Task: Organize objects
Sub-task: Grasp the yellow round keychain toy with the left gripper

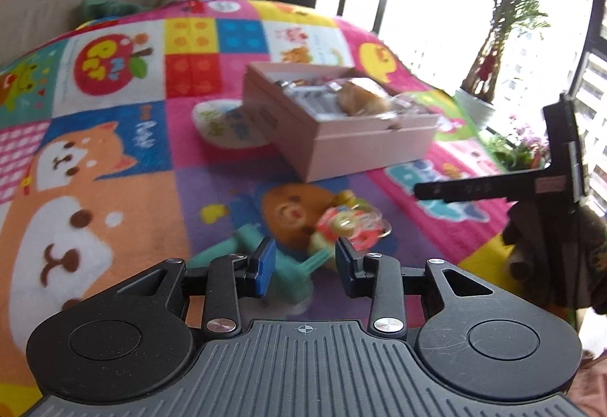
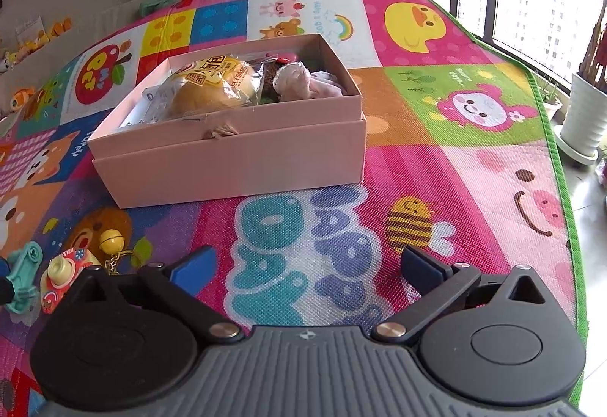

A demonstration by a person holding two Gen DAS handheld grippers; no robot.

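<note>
A pink cardboard box (image 2: pixel 235 159) sits open on the colourful play mat; it also shows in the left wrist view (image 1: pixel 356 148). It holds a wrapped bun (image 2: pixel 212 87) and other wrapped items. A teal plastic tool (image 1: pixel 292 273) lies on the mat between my left gripper's (image 1: pixel 305 265) blue pads, which stand apart on either side of it. A small toy-camera keychain (image 1: pixel 349 223) lies just beyond; it also shows in the right wrist view (image 2: pixel 64 276). My right gripper (image 2: pixel 307 265) is wide open and empty above the mat, in front of the box.
A white printed packet (image 1: pixel 224 125) lies left of the box. The right gripper's black body (image 1: pixel 531 185) shows at the right of the left wrist view. A potted plant (image 2: pixel 584 113) stands by the window past the mat's green edge (image 2: pixel 557 151).
</note>
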